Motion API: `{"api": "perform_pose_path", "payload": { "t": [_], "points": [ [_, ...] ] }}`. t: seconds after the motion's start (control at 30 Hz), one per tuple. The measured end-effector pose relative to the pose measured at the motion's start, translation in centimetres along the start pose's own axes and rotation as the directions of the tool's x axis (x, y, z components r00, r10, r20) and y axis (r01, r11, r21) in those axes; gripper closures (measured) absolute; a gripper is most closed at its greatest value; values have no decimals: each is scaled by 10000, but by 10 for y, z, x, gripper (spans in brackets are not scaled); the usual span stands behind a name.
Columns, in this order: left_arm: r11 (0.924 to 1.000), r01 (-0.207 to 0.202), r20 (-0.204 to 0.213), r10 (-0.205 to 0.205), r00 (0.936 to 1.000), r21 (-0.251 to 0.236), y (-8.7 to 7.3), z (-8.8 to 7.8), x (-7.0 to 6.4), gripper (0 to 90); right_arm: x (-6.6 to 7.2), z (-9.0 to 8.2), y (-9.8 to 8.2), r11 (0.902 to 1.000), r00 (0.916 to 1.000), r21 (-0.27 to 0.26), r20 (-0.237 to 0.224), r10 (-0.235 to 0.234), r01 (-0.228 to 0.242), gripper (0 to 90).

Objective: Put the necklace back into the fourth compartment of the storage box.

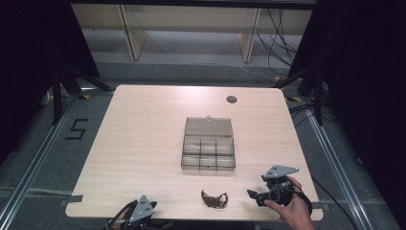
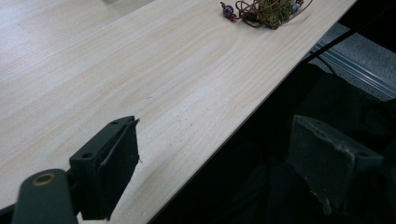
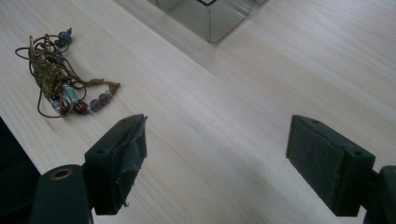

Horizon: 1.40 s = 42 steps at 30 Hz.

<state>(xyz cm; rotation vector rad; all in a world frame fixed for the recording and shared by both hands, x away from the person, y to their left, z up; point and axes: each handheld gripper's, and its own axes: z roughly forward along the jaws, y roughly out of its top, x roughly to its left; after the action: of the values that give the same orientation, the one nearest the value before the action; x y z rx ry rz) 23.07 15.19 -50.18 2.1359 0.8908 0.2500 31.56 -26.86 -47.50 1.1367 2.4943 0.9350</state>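
- High view: beaded bracelet (image 1: 214,199) lying loose at 6 o'clock on bench (image 1: 143,143), untouched.
- Open compartment box (image 1: 208,149) at centre, seemingly empty.
- Left gripper (image 1: 139,211) and right gripper (image 1: 256,196) both spread, holding nothing.
- Apparently nothing done yet.

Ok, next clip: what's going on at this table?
Nothing is being handled yet. A person holds a pair of tongs in each hand at the near edge of the table. The left tongs and right tongs are both open and empty. A beaded bracelet lies loose on the table between them, closer to the right tongs. Farther back, mid-table, stands a clear compartment box with its lid open; I can't tell if anything is inside.
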Motion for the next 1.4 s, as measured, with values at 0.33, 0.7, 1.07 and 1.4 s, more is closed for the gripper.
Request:
{"api": "perform_pose_path", "payload": {
  "t": [0.33,0.7,1.07,1.4],
  "points": [
    [9996,-267,-13,267,9996,10,1,0,1,157,7,-1,4,9997,9996,195,-251,-139,144,212],
    [9999,-117,46,117,9999,13,0,0,1,157,28,1,21,9860,9834,541,-988,-1522,1580,187],
    [9998,-166,-110,167,9998,85,0,0,2,158,55,13,48,9514,9557,1409,-1507,-2528,2739,252],
    [9995,-280,-180,282,9994,132,-1,0,3,158,80,34,66,8980,8986,1655,-2475,-3623,4076,317]
  ]
}}
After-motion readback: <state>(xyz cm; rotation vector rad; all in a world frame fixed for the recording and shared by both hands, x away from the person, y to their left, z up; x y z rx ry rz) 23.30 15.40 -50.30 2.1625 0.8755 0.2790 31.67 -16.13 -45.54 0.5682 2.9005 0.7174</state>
